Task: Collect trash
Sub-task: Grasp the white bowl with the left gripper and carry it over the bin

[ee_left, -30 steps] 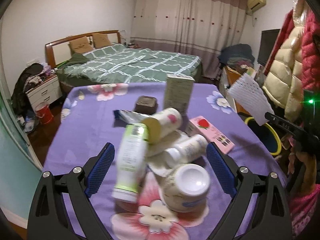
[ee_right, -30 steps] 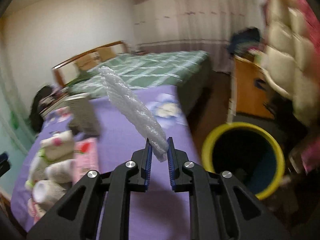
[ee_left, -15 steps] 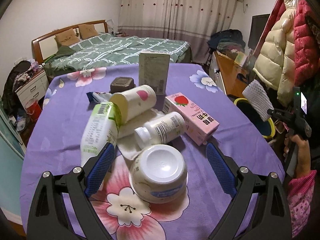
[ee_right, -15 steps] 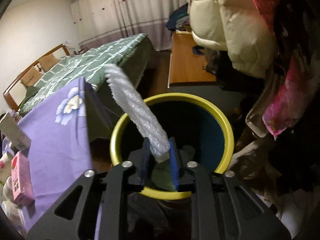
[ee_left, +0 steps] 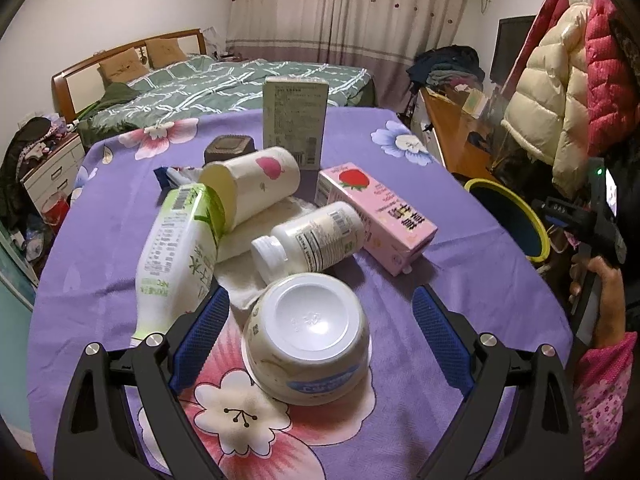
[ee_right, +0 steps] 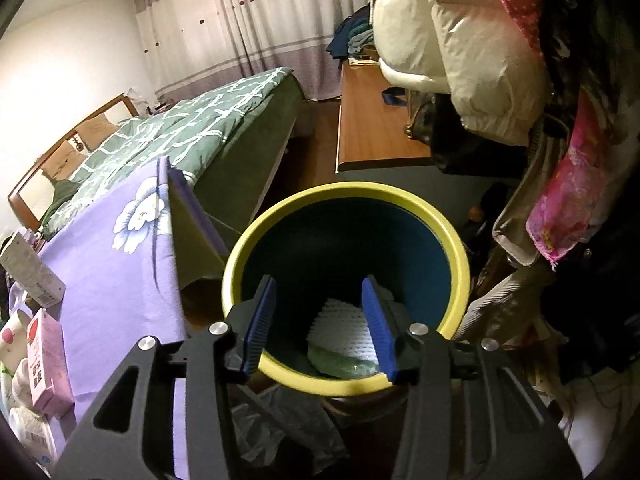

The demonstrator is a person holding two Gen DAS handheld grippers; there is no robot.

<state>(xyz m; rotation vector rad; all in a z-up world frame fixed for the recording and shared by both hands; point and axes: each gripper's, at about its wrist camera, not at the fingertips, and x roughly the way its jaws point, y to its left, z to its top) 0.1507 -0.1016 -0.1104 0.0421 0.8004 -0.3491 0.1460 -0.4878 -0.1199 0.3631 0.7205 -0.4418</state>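
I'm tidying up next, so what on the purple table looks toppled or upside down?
The bowl sits upside down near the front edge. The green-labelled bottle, white pill bottle and paper cup lie on their sides.

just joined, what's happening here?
A person is clearing trash off a table with two handheld grippers. The right gripper is over the yellow-rimmed bin, jaws opening with nothing between them; a white foam sheet lies inside the bin. The left gripper is open around an upturned bowl, not touching it. A green bottle, cup, pill bottle and pink carton remain on the table.
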